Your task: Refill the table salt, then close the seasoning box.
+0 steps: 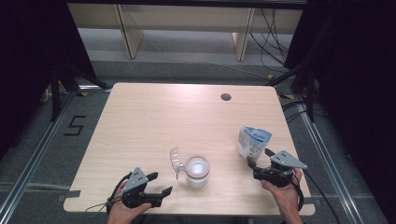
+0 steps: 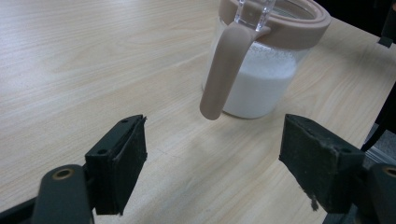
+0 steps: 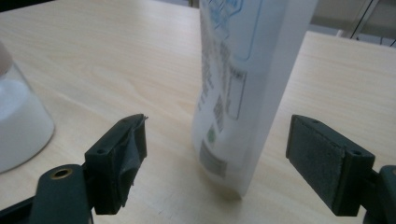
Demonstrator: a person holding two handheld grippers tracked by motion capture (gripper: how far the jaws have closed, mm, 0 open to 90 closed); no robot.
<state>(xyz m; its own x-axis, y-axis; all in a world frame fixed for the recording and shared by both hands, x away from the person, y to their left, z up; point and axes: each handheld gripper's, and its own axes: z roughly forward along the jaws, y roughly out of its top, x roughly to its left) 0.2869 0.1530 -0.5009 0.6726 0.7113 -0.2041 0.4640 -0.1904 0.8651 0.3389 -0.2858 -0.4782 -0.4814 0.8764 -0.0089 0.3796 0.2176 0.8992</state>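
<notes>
right gripper [image 1: 259, 158] fingers standing wide, empty, lower right | pouch [image 1: 252, 141] risking tipping if nudged | left gripper [image 1: 156, 183] also gaping, empty

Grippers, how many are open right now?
2. The left gripper is open near the table's front edge, beside the jar; the right gripper is open at the white pouch.

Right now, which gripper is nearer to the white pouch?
Right. The right gripper is just in front of the standing white pouch, open jaws either side of its base, not touching. The left gripper is across the table, open, near the jar.
</notes>
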